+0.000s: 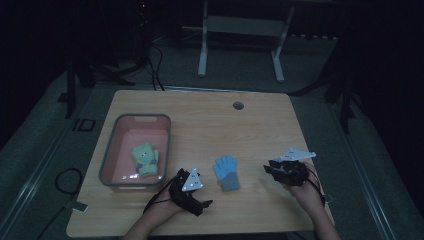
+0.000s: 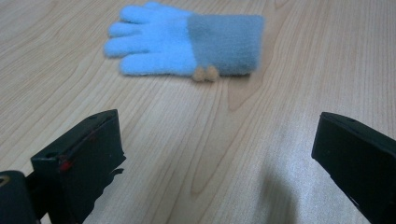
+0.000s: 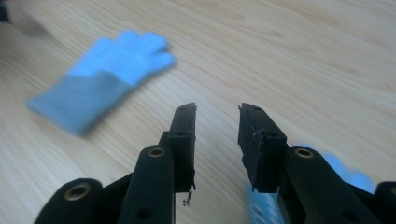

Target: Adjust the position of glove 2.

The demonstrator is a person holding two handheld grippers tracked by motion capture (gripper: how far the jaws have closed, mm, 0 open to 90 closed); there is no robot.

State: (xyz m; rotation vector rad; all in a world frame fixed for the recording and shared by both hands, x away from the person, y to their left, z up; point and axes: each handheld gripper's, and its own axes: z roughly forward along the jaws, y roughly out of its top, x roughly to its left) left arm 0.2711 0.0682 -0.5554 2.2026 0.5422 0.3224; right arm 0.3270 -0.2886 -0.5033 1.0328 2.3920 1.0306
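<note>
While on the table [image 1: 250,125]: pink tub [image 1: 109,159] holding a green glove [image 1: 145,159].
Blue glove [image 1: 226,172] between wide-open left gripper [image 1: 186,186] and right gripper [image 1: 274,167], narrowly parted, empty. No readable writing.

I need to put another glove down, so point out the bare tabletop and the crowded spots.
Bare: the table's far half, between the cable hole and the blue glove. Crowded: the near edge, where the left gripper, blue glove and right gripper sit in a row, and the pink bin, holding a green glove.
</note>
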